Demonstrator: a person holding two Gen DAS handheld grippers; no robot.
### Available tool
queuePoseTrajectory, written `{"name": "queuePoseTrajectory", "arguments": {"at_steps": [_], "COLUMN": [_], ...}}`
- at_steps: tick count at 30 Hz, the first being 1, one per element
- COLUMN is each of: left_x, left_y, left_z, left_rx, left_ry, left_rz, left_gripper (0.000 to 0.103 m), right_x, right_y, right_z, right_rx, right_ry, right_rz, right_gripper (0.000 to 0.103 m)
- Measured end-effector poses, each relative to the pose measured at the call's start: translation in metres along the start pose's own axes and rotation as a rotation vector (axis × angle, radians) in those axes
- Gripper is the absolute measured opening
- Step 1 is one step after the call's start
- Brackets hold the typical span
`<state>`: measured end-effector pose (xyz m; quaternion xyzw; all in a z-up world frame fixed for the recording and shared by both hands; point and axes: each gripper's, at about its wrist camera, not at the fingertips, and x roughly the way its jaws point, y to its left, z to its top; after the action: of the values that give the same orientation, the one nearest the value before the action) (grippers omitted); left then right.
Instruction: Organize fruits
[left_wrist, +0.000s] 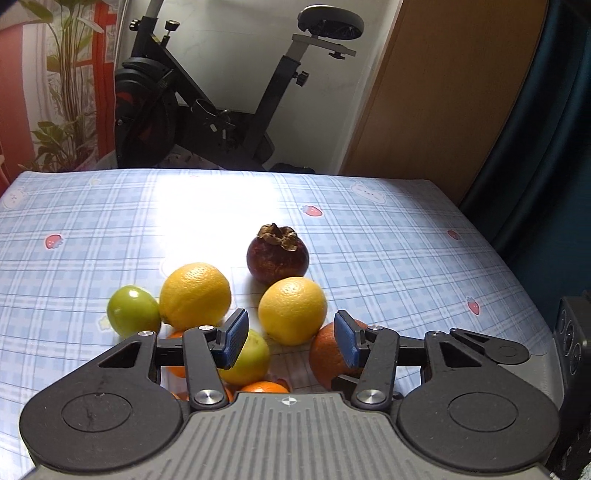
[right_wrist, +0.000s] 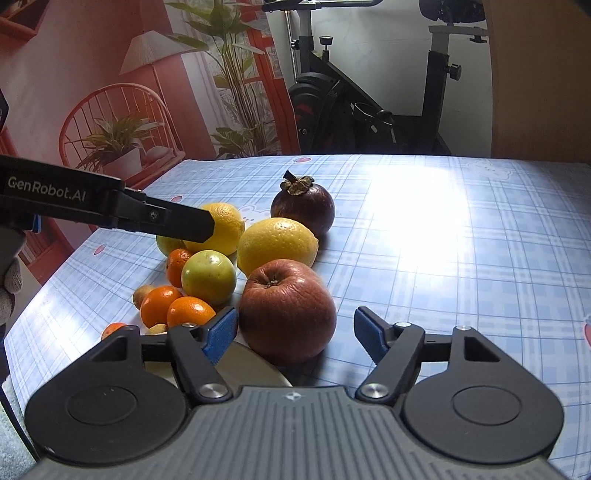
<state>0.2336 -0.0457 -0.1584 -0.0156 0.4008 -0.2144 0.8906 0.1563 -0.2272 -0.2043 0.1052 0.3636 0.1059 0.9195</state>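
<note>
A heap of fruit sits on a table (left_wrist: 388, 229) covered in a blue plaid cloth printed with strawberries, as two hand-held grippers close in from the near side. The left gripper (left_wrist: 291, 338) hangs over the middle of the heap with its blue pads part-way apart and nothing pressed between them; a lemon (left_wrist: 291, 310) lies just beyond the gap, and a second lemon (left_wrist: 195, 295) sits to its left, beside a green fruit (left_wrist: 133, 310). A dark mangosteen (left_wrist: 277, 254) with a dried calyx stands at the far edge of the group, touching or nearly touching the first lemon. Another green fruit (left_wrist: 251, 356) lies partly behind the left finger.

The right gripper (right_wrist: 295, 334) stands with its jaws fairly wide, empty, and a wrinkled red apple (right_wrist: 287, 312) sits just ahead of the gap, nearer the left pad, though whether that pad touches it cannot be told. Several small oranges (right_wrist: 190, 312) crowd to the apple's left. From this view the left gripper's black finger reaches in over the far lemon. A gloved hand (right_wrist: 11, 280) shows at the left edge. An exercise bike (left_wrist: 207, 110) stands behind the table.
</note>
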Motion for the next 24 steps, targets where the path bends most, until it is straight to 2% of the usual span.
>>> {"name": "queuePoseTrajectory", "arguments": {"at_steps": [7,10,24], "left_x": [0.024,0.034,0.061], "left_y": [-0.008,-0.013,-0.021], "left_z": [0.000,0.001,-0.001], "left_rx": [-0.031,-0.028,-0.027], "left_ry": [0.054,0.076,0.123], "left_rz": [-0.095,-0.128,-0.186], "left_gripper": [0.054,0.054,0.055], "right_x": [-0.003,-0.005,0.001], "right_y": [0.001,0.000,-0.011], "right_z": [-0.001,0.000,-0.001], "right_rx": [-0.016,-0.030,0.003], "right_ry": [-0.004,-0.007,-0.003], "right_rz": [0.022,-0.008,-0.008], "right_gripper": [0.062,0.061,0.064]}}
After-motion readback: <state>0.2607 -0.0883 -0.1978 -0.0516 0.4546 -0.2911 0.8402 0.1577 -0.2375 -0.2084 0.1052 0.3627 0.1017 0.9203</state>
